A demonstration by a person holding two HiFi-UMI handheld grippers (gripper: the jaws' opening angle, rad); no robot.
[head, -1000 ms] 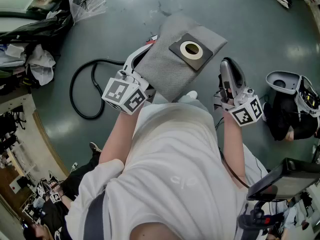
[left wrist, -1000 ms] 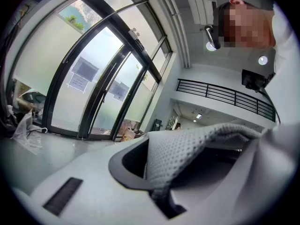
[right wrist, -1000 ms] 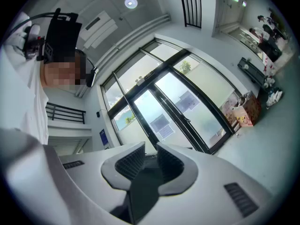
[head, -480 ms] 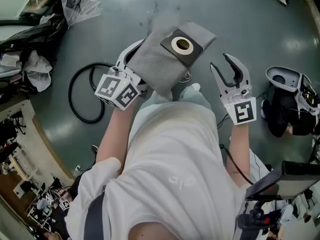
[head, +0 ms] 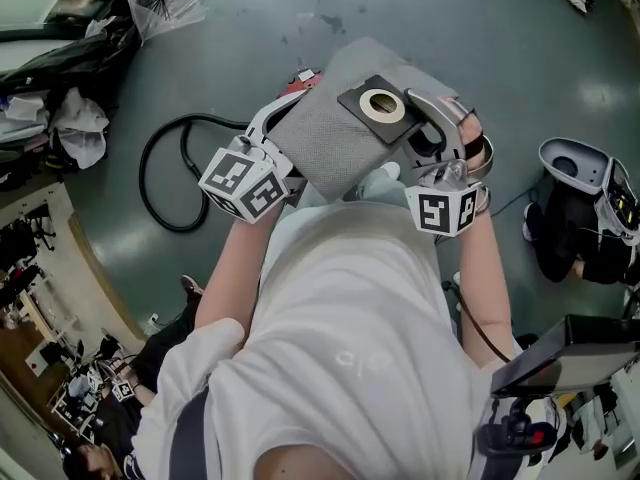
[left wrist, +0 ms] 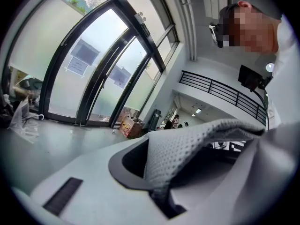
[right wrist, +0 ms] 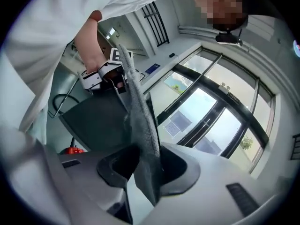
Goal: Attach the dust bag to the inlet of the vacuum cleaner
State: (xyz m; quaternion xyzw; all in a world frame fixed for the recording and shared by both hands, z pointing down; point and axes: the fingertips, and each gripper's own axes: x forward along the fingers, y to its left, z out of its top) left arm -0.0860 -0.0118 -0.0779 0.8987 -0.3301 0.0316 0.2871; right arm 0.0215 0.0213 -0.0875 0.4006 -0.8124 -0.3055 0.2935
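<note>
A grey fabric dust bag (head: 325, 143) with a dark cardboard collar and round hole (head: 382, 106) hangs above the floor. My left gripper (head: 285, 118) is shut on the bag's left edge; in the left gripper view the mesh cloth (left wrist: 187, 149) is pinched between its jaws. My right gripper (head: 440, 110) sits at the bag's right edge beside the collar. Its jaws have just been opening, and the bag's edge (right wrist: 140, 125) hangs between them with a gap on one side. The vacuum cleaner (head: 575, 198) lies on the floor at the right.
A black hose (head: 165, 178) loops on the floor to the left. Bags and clutter (head: 70, 118) line the left side. A small red object (head: 305, 75) shows past the bag. A dark monitor (head: 560, 363) stands at lower right.
The right gripper went from shut to open, rolled over flat, and moved left onto the bag's right edge. The left gripper and bag shifted slightly.
</note>
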